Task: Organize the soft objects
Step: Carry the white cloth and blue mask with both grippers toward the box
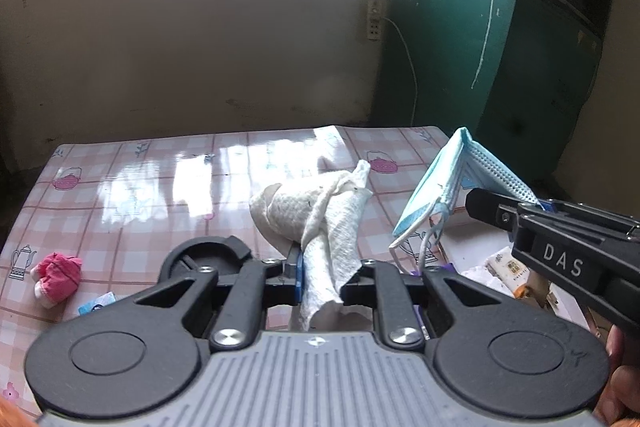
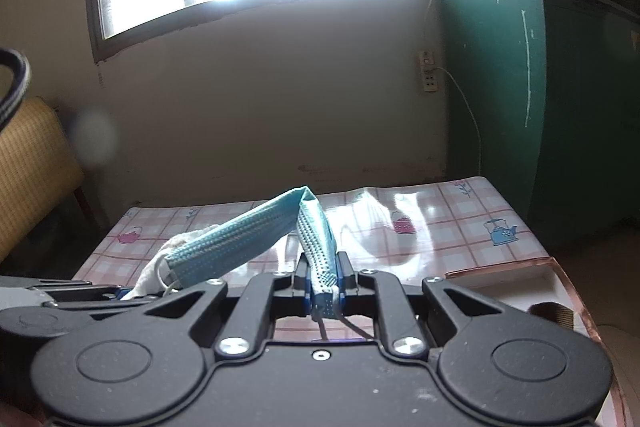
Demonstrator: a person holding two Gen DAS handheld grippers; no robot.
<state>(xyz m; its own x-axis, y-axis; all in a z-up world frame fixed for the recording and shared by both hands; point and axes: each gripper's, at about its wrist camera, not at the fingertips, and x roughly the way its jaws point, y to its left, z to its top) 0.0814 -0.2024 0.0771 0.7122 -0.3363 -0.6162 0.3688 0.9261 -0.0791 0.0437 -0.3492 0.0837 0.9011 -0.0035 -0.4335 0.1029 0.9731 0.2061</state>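
The left gripper [image 1: 316, 267] is clamping a white paper towel [image 1: 320, 223] above the tabletop [image 1: 160, 179], and the right gripper [image 2: 325, 287] is gripping a blue face mask [image 2: 256, 239] near its right edge.

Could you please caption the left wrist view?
Left hand-held gripper holds a white paper towel; right hand-held gripper holds a blue face mask.

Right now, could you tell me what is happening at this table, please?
A person is sorting soft things with two hand-held grippers. The left gripper is shut on a white paper towel, held above the checked tablecloth. The right gripper is shut on a folded blue face mask, also lifted. A pink cloth still lies on the table, and a box sits at the right edge.
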